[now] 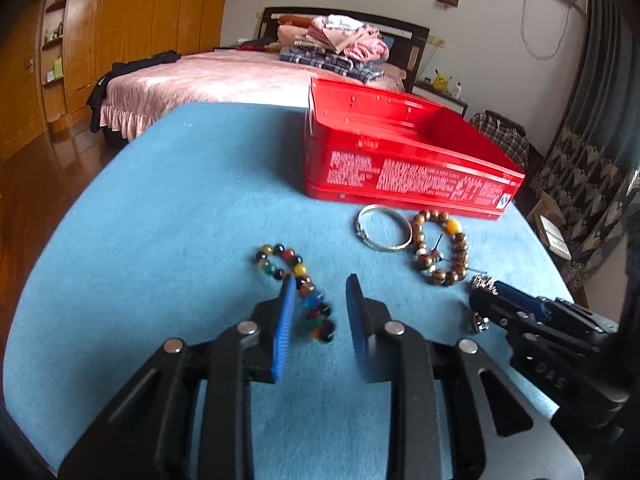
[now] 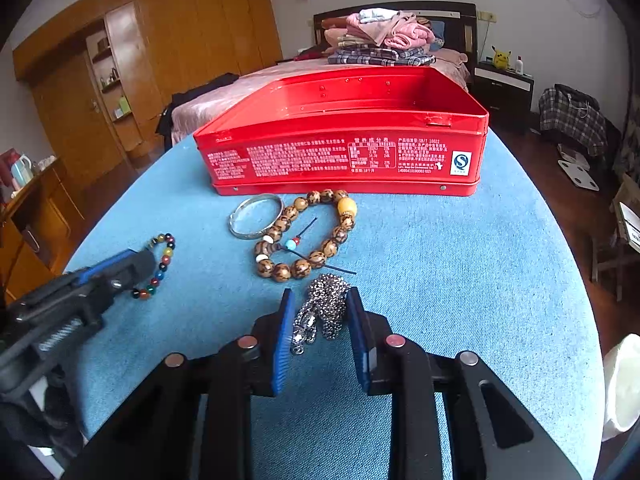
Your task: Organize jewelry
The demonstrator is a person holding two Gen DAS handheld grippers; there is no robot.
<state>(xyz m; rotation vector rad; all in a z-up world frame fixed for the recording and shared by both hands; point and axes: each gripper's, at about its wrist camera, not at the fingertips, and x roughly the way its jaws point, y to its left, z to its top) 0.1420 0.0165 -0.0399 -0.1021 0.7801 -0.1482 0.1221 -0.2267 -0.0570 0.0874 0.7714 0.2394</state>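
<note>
Tin [image 2: 344, 136] is sitting open-topped at the far side of the blue tabletop [image 2: 460, 264], straight ahead of both tongs; your right tongs [image 2: 320, 312] are bracketing the silver chain [image 2: 324, 308], whether pinching I cannot tell; your left tongs [image 1: 320, 300] are standing spread, coloured bead bracelet [image 1: 296, 280] lying between them along the left finger; silver bangle [image 2: 256, 216] and brown bead bracelet [image 2: 308, 236] are lying in the path to the tin.

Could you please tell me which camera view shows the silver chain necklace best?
The right wrist view: the silver chain necklace lies bunched between that gripper's fingers, close and sharp. The left wrist view shows only a small bit of it beside the right gripper's tip.
</note>
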